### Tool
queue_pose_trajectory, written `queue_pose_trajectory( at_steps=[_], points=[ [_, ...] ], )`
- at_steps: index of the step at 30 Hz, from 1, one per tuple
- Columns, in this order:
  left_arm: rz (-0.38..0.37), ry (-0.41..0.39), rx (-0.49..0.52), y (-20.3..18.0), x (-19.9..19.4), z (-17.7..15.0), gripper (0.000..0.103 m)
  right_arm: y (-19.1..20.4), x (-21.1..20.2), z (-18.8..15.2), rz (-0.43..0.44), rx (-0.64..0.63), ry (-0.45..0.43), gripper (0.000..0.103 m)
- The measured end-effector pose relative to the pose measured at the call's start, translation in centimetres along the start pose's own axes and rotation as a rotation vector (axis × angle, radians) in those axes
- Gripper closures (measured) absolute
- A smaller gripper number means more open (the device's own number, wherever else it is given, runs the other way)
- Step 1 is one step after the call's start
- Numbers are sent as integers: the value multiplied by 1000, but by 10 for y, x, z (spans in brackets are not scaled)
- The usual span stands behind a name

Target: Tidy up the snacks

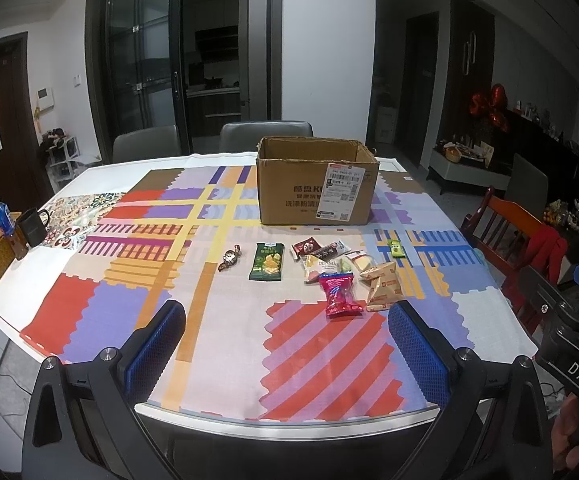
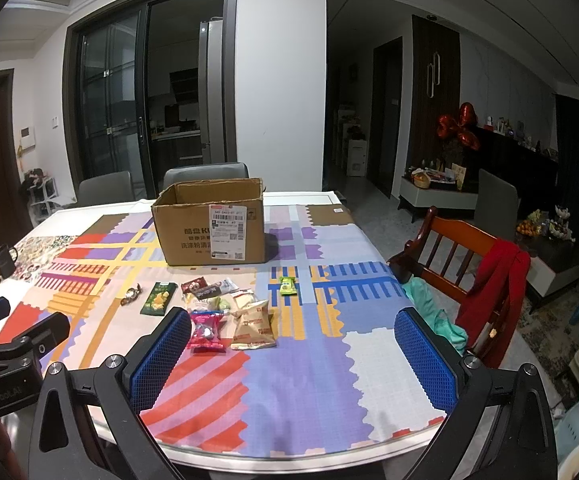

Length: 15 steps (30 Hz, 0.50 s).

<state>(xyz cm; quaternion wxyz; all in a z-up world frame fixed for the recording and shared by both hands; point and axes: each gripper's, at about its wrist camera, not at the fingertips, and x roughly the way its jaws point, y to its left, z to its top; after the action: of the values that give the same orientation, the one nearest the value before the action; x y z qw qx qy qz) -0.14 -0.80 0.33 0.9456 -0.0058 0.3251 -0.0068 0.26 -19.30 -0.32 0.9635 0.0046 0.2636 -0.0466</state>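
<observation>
Snacks in small packets lie loose on the patchwork-coloured tablecloth, in a cluster near the table's middle. Nearest is a pink crinkly packet, just beside a tan-and-white packet. A dark green flat packet lies to their left, and a small lime-green packet sits apart on the right. Beyond them stands an open brown cardboard box. The left gripper and the right gripper both hover over the near edge, spread wide and empty.
</observation>
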Motion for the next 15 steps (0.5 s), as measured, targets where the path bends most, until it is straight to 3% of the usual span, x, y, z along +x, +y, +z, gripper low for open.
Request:
queue_pose_trajectory(
  at_steps=[8, 15],
  points=[
    [-6, 28, 5, -2, 9, 1, 0, 0, -1, 2, 0, -6, 14, 0],
    [-16, 66, 5, 4, 35, 1, 0, 3, 22, 2, -2, -14, 46, 0]
  ],
)
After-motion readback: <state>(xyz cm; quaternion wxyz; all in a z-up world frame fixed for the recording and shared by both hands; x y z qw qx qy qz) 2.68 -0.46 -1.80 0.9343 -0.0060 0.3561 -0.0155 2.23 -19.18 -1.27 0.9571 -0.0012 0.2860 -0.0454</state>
